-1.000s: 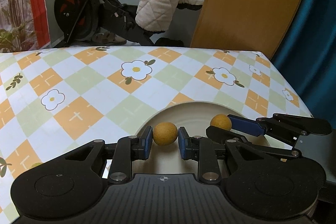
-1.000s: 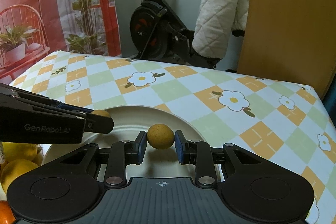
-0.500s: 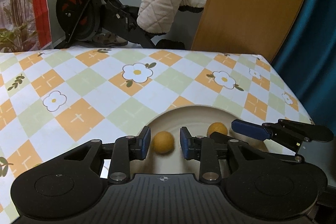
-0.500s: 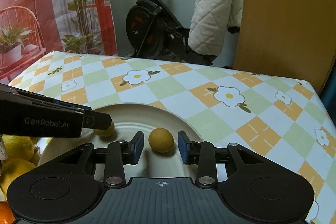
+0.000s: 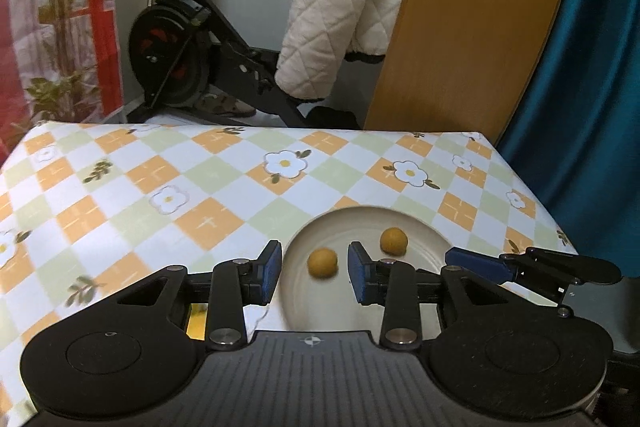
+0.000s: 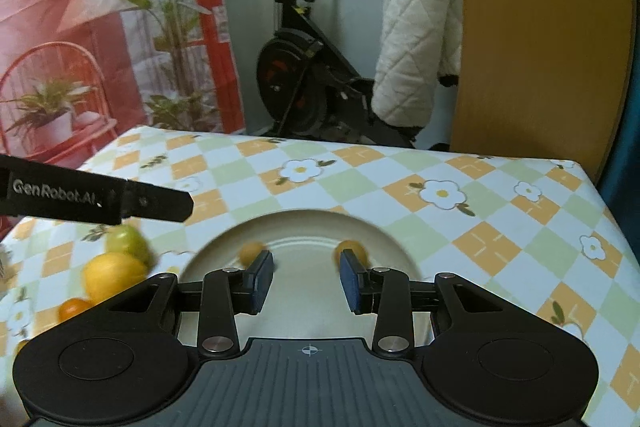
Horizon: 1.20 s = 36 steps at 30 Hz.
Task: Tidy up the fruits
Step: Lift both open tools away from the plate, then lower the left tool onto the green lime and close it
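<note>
Two small round brown-yellow fruits lie apart on a cream plate [image 5: 424, 231]. In the left wrist view one fruit [image 5: 322, 262] lies between my open fingers and the other [image 5: 394, 239] sits farther right. My left gripper [image 5: 315, 271] is open and empty above the plate. In the right wrist view the plate [image 6: 304, 223] holds the same fruits, one [image 6: 250, 251] by the left finger, one [image 6: 352, 250] by the right. My right gripper [image 6: 307, 277] is open and empty.
To the left of the plate lie a green fruit [image 6: 127, 239], a lemon [image 6: 112, 274] and a small orange [image 6: 72, 308] on the checked floral tablecloth [image 5: 160, 195]. The left gripper's finger [image 6: 100, 199] crosses above them. The table's right edge is near.
Both grippers opened and let go of their small fruits, which now rest on the plate. Both grippers rose and drew back from the plate.
</note>
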### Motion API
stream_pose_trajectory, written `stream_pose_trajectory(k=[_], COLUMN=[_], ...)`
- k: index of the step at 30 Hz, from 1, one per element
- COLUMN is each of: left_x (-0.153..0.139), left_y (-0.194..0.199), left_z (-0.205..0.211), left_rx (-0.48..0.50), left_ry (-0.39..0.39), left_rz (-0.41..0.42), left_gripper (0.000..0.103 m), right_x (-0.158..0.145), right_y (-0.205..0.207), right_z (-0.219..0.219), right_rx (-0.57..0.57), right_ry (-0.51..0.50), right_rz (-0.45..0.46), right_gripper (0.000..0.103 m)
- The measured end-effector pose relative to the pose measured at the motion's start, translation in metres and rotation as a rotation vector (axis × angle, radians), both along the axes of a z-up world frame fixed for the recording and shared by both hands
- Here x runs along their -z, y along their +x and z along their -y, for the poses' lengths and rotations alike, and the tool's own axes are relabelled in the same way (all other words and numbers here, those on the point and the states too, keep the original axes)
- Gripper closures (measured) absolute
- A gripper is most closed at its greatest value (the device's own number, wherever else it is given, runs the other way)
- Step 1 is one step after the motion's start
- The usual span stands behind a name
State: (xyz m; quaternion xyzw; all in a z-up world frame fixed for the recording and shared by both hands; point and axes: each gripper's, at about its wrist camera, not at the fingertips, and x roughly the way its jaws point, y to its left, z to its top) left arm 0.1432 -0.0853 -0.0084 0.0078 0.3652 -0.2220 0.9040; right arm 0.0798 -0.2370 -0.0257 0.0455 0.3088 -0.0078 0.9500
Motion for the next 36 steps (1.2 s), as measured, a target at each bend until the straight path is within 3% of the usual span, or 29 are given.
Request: stream_pose_trajectory(k=[18, 30, 36], left_x=[0.023, 0.040, 0.045], left_y=[-0.081, -0.102, -0.107], left_z=[-0.062, -0.063, -0.061], left_rx=[-0.062, -0.042, -0.011], left_ry=[-0.053, -0.070, -0.078], left_rz=[-0.039, -0.062, -0.071], left_gripper=[0.065, 0.065, 0.065], right_x=[0.001, 0.010, 0.012], right_y=[-0.068, -0.093, -0.098], right_z=[-0.069, -0.084, -0.095], right_rx=[-0.163, -0.215, -0.252], right_ry=[0.003, -0.012, -0.034], right_rz=[-0.050, -0.111, -0.128], right_gripper=[0.069, 0.068, 0.062])
